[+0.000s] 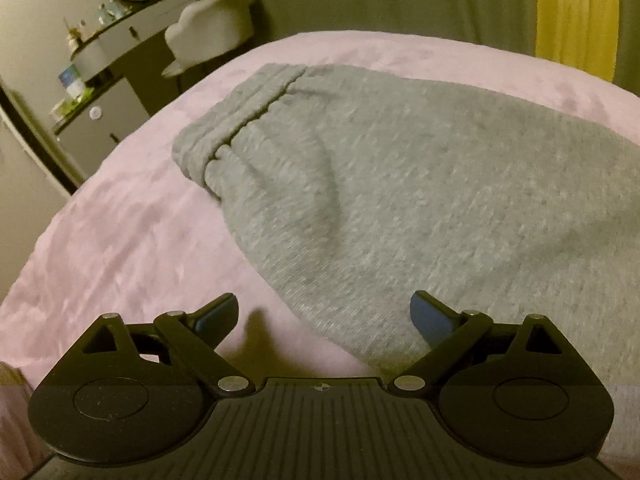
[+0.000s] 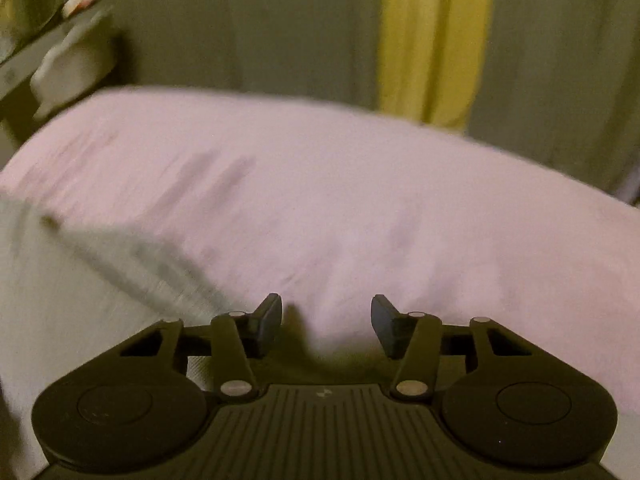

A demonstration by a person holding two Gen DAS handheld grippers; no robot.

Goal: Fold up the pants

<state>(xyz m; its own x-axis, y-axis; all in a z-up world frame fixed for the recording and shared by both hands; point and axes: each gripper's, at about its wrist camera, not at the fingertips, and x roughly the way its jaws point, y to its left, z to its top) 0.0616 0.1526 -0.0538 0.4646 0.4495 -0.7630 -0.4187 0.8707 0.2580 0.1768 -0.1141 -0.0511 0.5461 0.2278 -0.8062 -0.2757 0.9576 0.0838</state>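
Observation:
Grey sweatpants (image 1: 420,200) lie on a bed with a pink sheet (image 1: 120,248). Their ribbed waistband (image 1: 236,120) points to the far left. My left gripper (image 1: 324,316) is open and empty, low over the pants' near edge; its right finger is over the grey cloth and its left finger over the sheet. In the right wrist view, which is blurred, the pants (image 2: 60,288) fill the lower left. My right gripper (image 2: 326,322) is open and empty over the pink sheet (image 2: 360,208), just right of the pants' edge.
A dark vanity desk (image 1: 120,40) with a round mirror and small bottles stands beyond the bed at the far left, with a white chair (image 1: 212,28) beside it. A yellow curtain (image 1: 576,12) hangs at the back right; it also shows in the right wrist view (image 2: 432,40).

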